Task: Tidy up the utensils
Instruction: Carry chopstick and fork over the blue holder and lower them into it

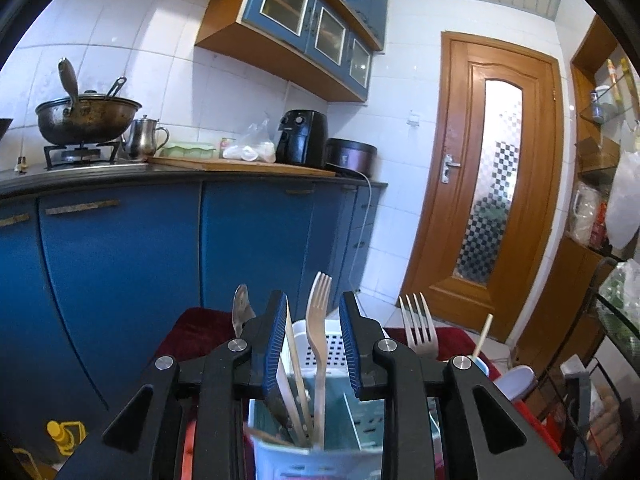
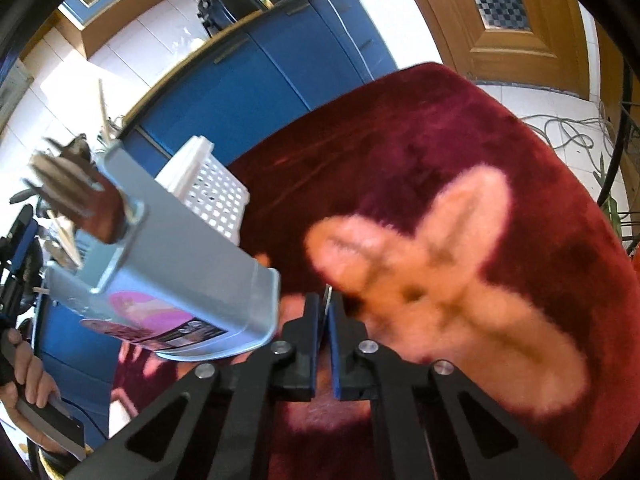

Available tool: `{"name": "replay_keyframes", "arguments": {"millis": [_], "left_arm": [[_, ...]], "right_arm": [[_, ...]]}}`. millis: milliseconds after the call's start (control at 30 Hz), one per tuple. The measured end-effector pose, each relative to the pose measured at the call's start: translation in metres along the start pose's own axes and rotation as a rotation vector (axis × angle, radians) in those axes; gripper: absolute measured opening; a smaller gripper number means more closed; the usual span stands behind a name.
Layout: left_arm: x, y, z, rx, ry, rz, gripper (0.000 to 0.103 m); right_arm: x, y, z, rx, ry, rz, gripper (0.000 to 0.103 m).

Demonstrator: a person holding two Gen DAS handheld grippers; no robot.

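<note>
A pale blue utensil holder (image 1: pixel 320 456) with a white perforated section (image 1: pixel 340 348) stands right under my left gripper (image 1: pixel 315 304). Its blue pads are apart, so it is open. A wooden fork (image 1: pixel 319 320) stands loose between them, and a flat wooden utensil (image 1: pixel 294 344) leans by the left pad. A metal fork (image 1: pixel 418 328) and a metal utensil tip (image 1: pixel 241 308) stick up on either side. In the right wrist view the holder (image 2: pixel 180 280) sits left of my right gripper (image 2: pixel 326 300), which is shut low over the red cloth (image 2: pixel 440 128) on a thin metal utensil (image 2: pixel 327 294) seen edge-on.
Blue cabinets (image 1: pixel 120 260) and a counter with a wok (image 1: pixel 86 118), kettle (image 1: pixel 144 138) and air fryer (image 1: pixel 302 136) lie beyond. A wooden door (image 1: pixel 492 184) stands to the right, beside a cluttered rack (image 1: pixel 612 320). A hand (image 2: pixel 28 372) shows at the lower left.
</note>
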State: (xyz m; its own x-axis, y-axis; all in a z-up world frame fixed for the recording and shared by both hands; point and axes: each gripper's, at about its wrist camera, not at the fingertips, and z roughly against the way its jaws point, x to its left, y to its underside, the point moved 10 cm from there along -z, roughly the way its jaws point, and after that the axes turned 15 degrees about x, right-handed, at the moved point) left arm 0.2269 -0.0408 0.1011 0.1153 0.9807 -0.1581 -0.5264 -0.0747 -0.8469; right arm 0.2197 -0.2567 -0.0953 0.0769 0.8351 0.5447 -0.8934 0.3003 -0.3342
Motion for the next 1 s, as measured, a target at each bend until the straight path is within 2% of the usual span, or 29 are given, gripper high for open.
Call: {"name": "replay_keyframes", "arguments": {"millis": [467,667,1000], "left_arm": [[0.006,0.017,0.045,0.072,0.009,-0.012,0.028],[0.008,0.032,0.053,0.112,-0.016,-0.032,0.028],[0.02,0.052,0.046,0.187,-0.029,-0.014,0.028]], "right_arm": [[0.046,0.005,0.086,-0.232,0.002,0.096,0.004],[0.072,0.004,0.122,-0.339,0.021,0.151,0.004],[0.113,-0.007,0.174,-0.505,0.142,0.259,0.004]]}}
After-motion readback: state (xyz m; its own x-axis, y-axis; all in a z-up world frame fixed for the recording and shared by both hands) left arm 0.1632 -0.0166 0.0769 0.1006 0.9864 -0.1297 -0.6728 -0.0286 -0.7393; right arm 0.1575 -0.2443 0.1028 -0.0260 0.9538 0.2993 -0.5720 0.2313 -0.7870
